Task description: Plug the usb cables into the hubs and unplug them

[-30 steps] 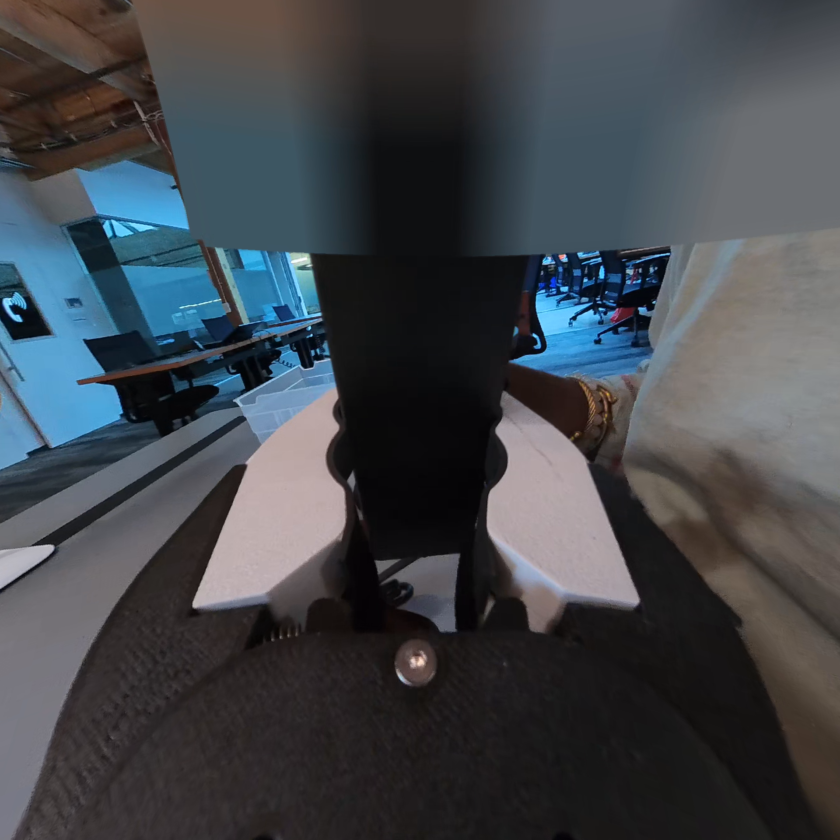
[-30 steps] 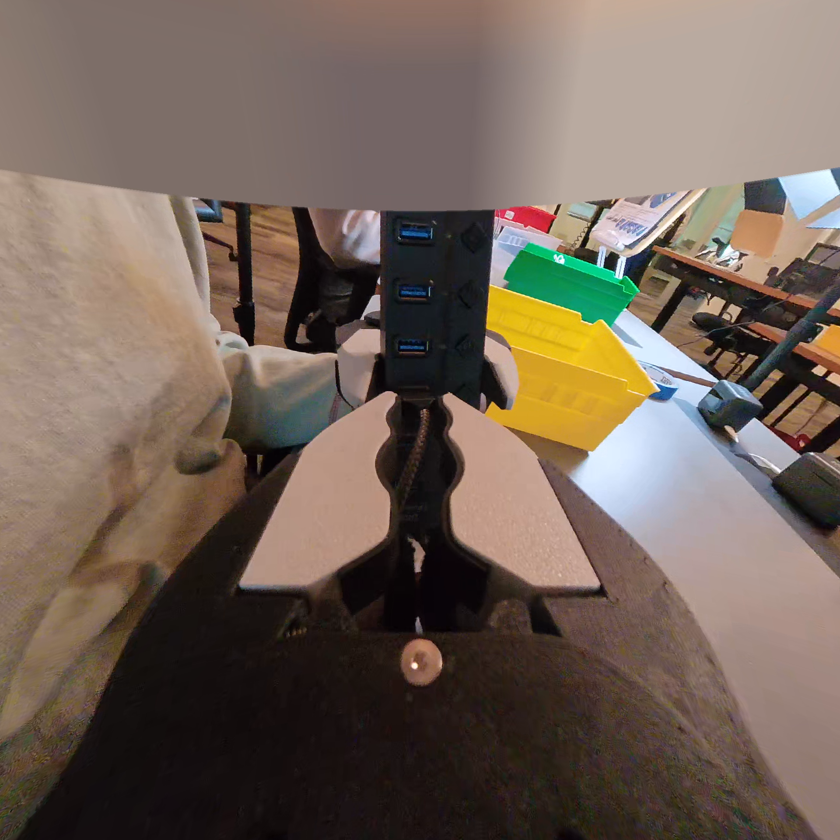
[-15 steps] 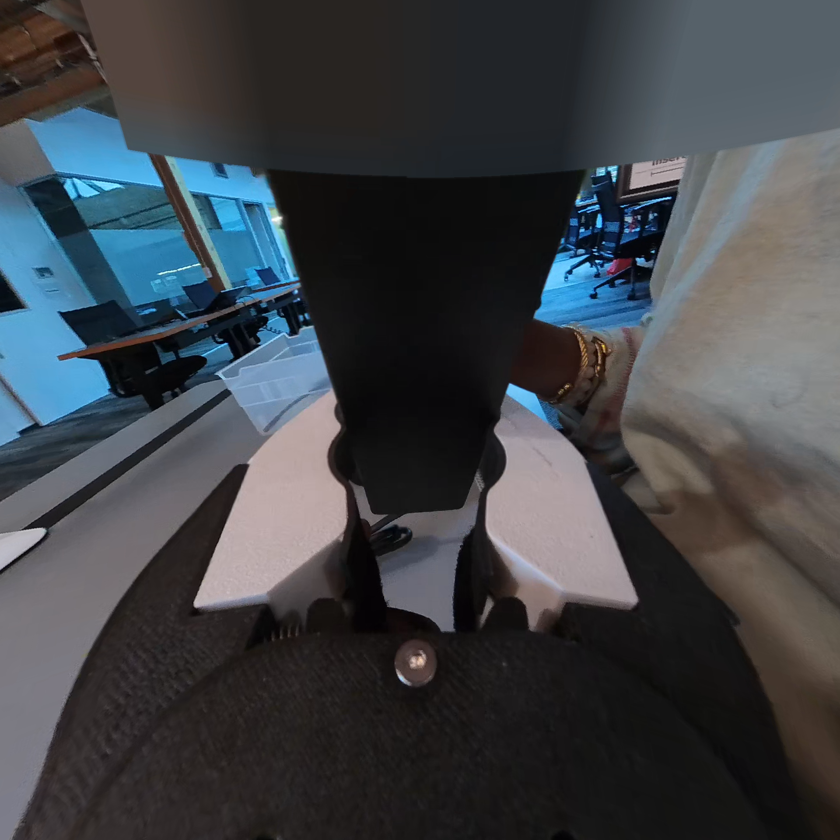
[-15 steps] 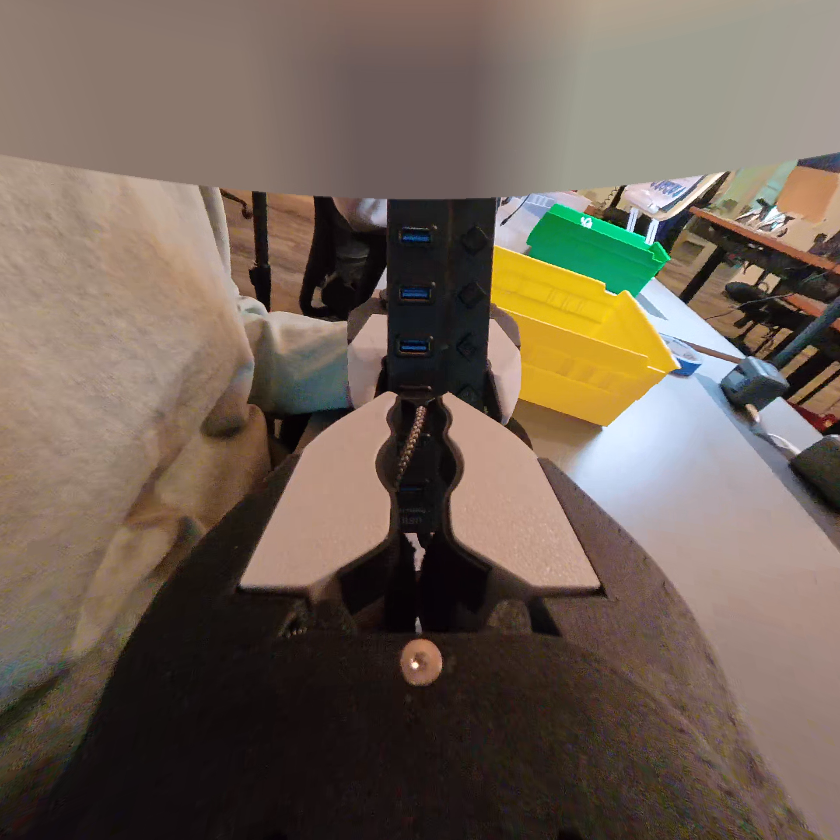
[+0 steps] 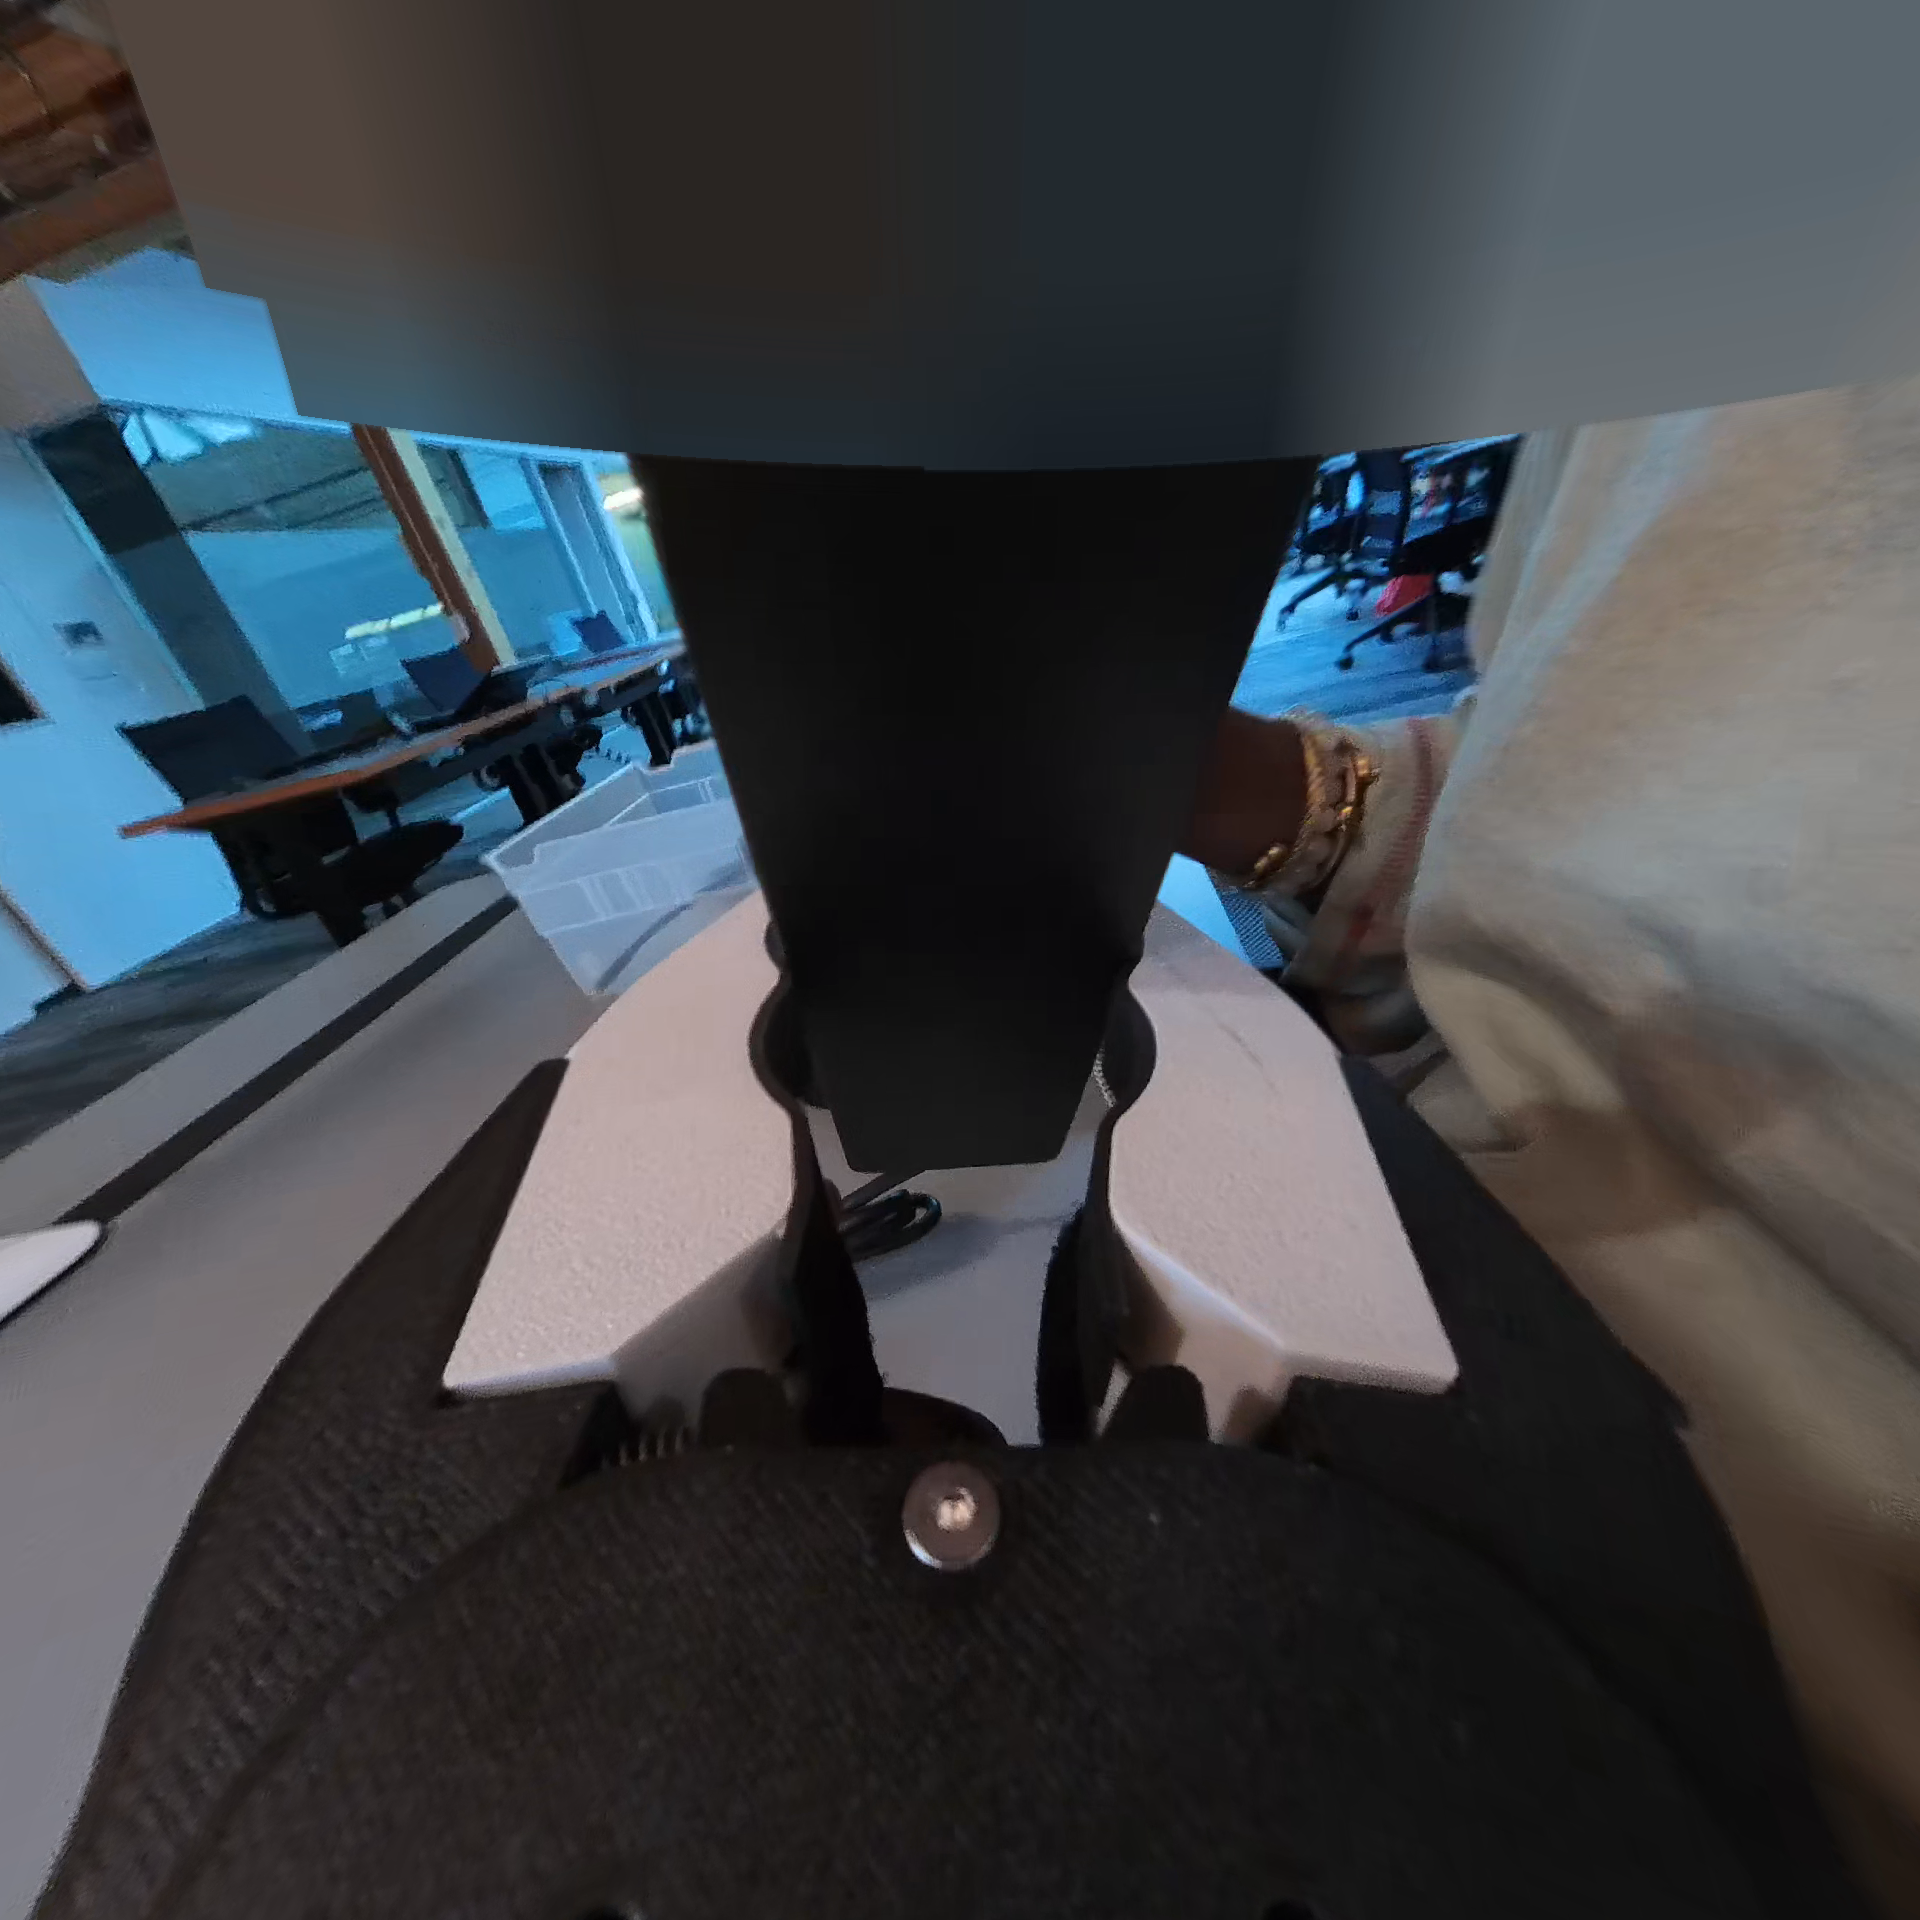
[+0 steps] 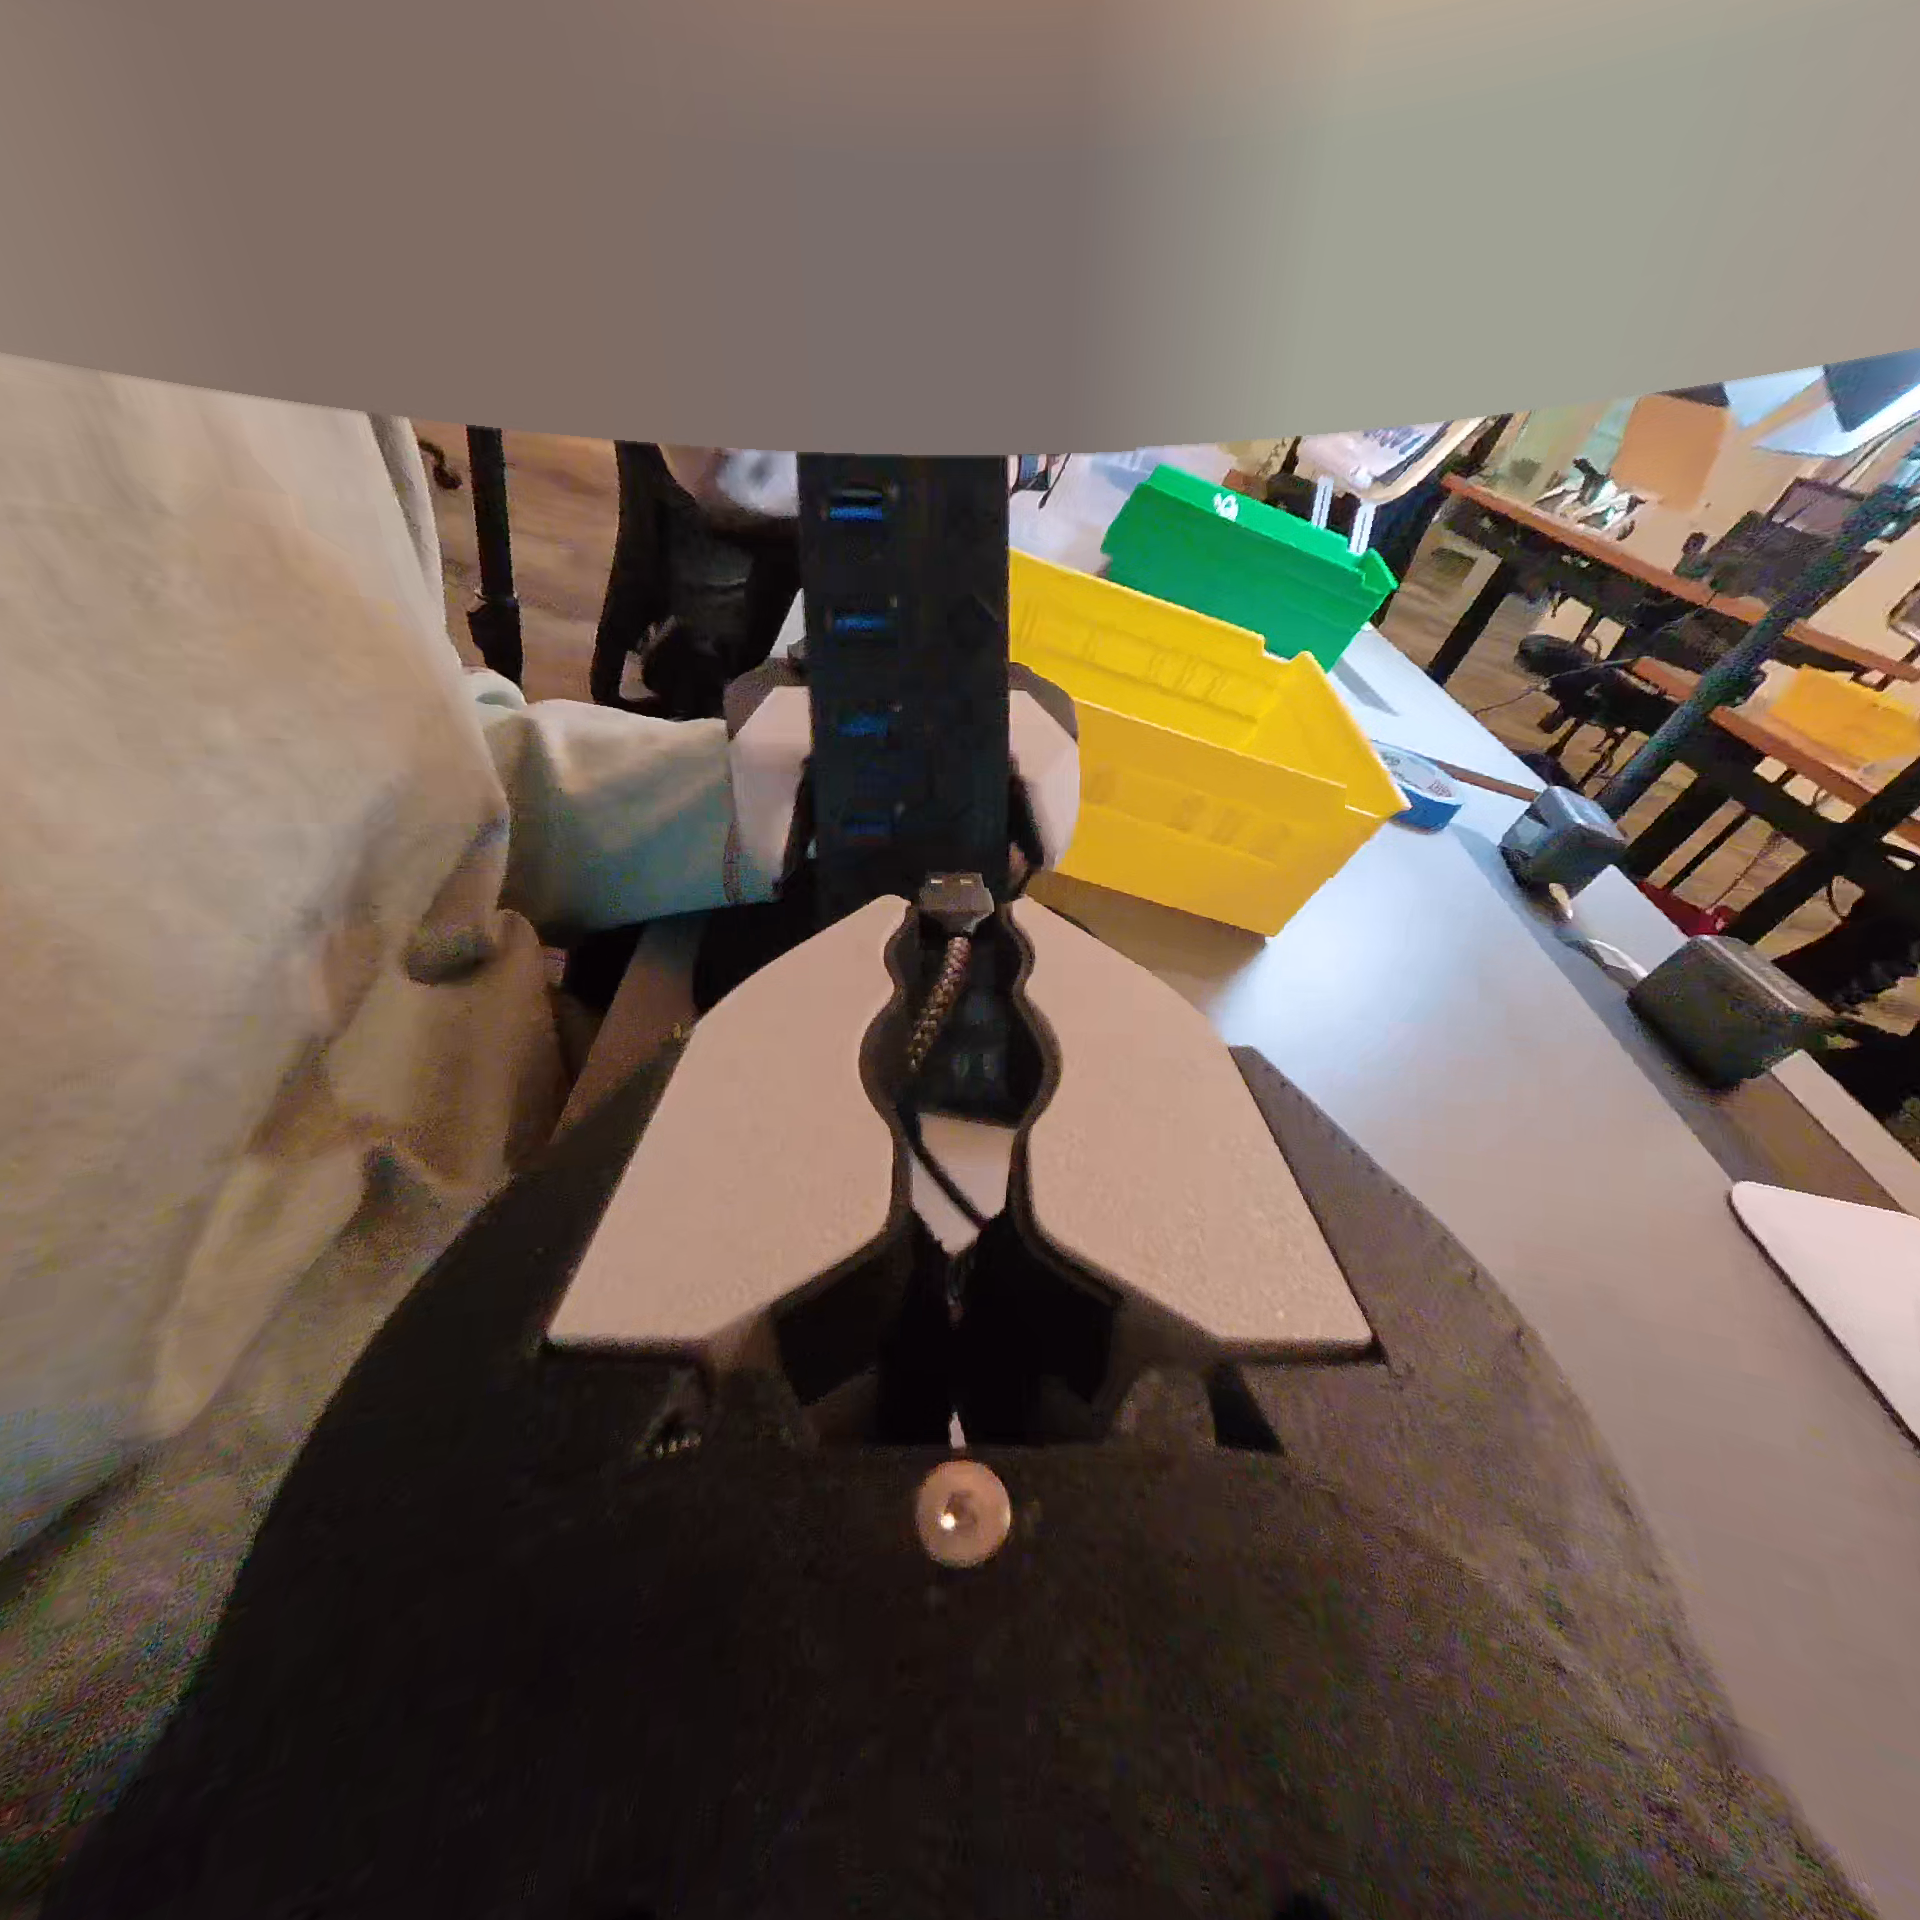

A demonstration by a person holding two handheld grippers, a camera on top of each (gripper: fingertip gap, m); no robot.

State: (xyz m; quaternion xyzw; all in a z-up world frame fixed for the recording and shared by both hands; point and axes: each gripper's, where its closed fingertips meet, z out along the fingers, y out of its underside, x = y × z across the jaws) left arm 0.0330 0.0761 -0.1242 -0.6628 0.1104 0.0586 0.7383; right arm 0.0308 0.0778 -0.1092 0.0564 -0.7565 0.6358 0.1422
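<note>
Left wrist view: the left gripper (image 5: 951, 1049) clamps the lower end of the long black rectangular USB hub (image 5: 951, 790), jaws closed against its two sides. The hub stands upright above the grey desk (image 5: 260, 1091), its plain back facing this camera. The gripper points forward and slightly upward, acting as the fixture.

Right wrist view: the right gripper (image 6: 956, 914) is closed on the black USB plug with braided cable (image 6: 956, 899). The metal plug tip protrudes just past the jaw tips, clear of the hub (image 6: 904, 665) and just below its lowest blue port (image 6: 868, 828). The step in hand appears to be an unplug, with the plug free of the socket. The next move calls either for setting the cable down or for re-aligning the tip squarely with a port. A yellow plastic bin (image 6: 1195, 758) sits on the desk beyond.
</note>
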